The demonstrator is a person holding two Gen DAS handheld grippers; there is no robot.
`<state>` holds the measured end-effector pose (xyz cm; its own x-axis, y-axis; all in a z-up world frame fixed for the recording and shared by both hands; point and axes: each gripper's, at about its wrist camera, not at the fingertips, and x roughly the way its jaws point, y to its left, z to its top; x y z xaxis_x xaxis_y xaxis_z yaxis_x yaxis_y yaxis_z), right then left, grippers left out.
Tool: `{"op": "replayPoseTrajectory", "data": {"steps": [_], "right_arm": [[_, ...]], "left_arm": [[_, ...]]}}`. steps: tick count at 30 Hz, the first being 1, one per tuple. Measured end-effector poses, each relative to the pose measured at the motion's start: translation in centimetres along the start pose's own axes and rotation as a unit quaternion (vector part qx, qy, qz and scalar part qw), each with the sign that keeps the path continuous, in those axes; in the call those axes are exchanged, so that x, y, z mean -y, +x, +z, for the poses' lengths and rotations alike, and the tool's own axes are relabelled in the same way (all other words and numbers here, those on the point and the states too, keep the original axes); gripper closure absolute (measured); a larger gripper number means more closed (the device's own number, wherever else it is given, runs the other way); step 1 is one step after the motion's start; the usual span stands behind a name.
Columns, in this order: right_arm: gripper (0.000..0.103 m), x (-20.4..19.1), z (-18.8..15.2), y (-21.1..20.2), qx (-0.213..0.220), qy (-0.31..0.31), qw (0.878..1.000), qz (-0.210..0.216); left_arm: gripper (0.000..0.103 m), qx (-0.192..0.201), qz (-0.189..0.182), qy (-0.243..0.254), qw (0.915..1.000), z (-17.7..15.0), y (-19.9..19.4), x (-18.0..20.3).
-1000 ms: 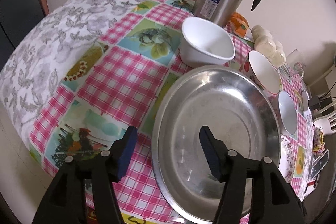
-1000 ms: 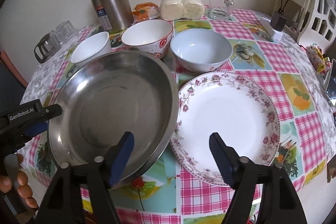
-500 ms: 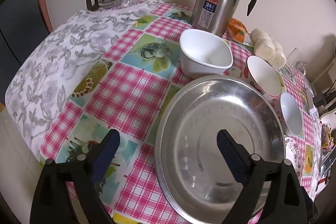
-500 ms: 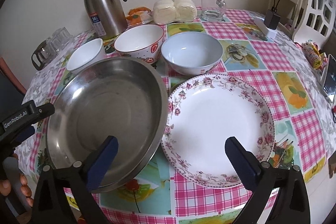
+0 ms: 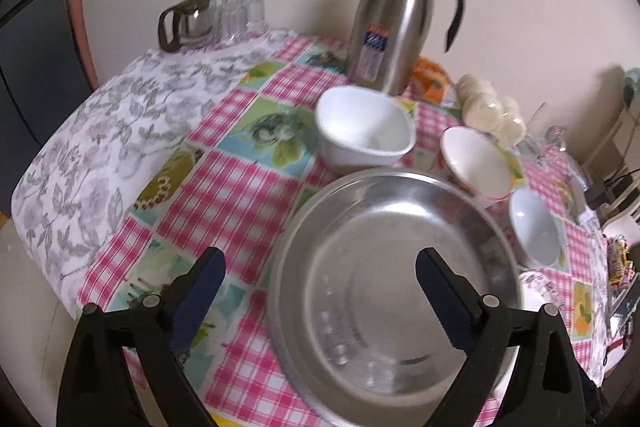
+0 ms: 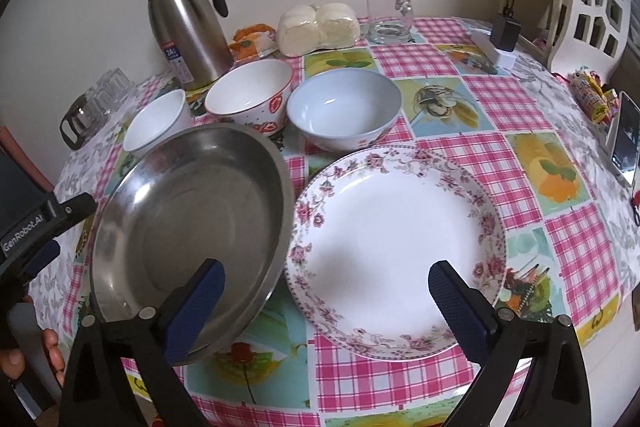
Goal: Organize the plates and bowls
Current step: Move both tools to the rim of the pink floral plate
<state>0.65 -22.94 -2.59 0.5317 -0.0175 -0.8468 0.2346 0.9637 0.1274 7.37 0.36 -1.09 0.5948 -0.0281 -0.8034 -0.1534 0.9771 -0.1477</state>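
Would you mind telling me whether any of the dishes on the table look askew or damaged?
Only the steel pan: its right rim seems to ride over the edge of the floral plate, so it sits slightly tilted. The three bowls stand upright, and nothing looks spilled or chipped.

A steel flask [image 6: 188, 27] is set by the wall on the checked tablecloth [image 6: 500, 99]. Wrapped buns [image 6: 318, 29] and a glass mug [image 6: 389, 13] are placed beside it.

On the worktop [image 6: 480, 155], a steel dish [image 6: 188, 219] lies left of a plate [image 6: 396, 243], rims nearly touching. Three bowls [image 6: 344, 111] line up behind them; a flask [image 6: 188, 31] stands farther back.
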Motion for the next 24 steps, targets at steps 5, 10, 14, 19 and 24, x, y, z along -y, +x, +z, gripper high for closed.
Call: {"op": "replayPoseTrajectory", "data": {"steps": [5,10,14,19,24], "right_arm": [[0.0,1.6,0.3,-0.8,0.01,0.016,1.0,0.001],[0.0,3.6,0.5,-1.5,0.02,0.031,0.999,-0.005],[0.0,5.5,0.7,-2.0,0.027,0.046,0.999,-0.011],[0.0,7.8,0.8,-2.6,0.035,0.062,0.997,-0.033],[0.0,10.5,0.7,-3.1,0.038,0.081,0.995,-0.053]], "left_arm": [[0.001,0.014,-0.03,0.029,0.999,-0.2,-1.0,2.4],[0.001,0.012,-0.063,0.07,0.9955,-1.0,-1.7,5.6],[0.001,0.026,-0.091,0.083,0.992,-1.6,-2.7,7.6],[0.001,0.061,-0.097,0.114,0.9869,-2.7,-4.4,10.2],[0.001,0.059,-0.11,0.13,0.9836,-3.9,-4.7,12.6]]}}
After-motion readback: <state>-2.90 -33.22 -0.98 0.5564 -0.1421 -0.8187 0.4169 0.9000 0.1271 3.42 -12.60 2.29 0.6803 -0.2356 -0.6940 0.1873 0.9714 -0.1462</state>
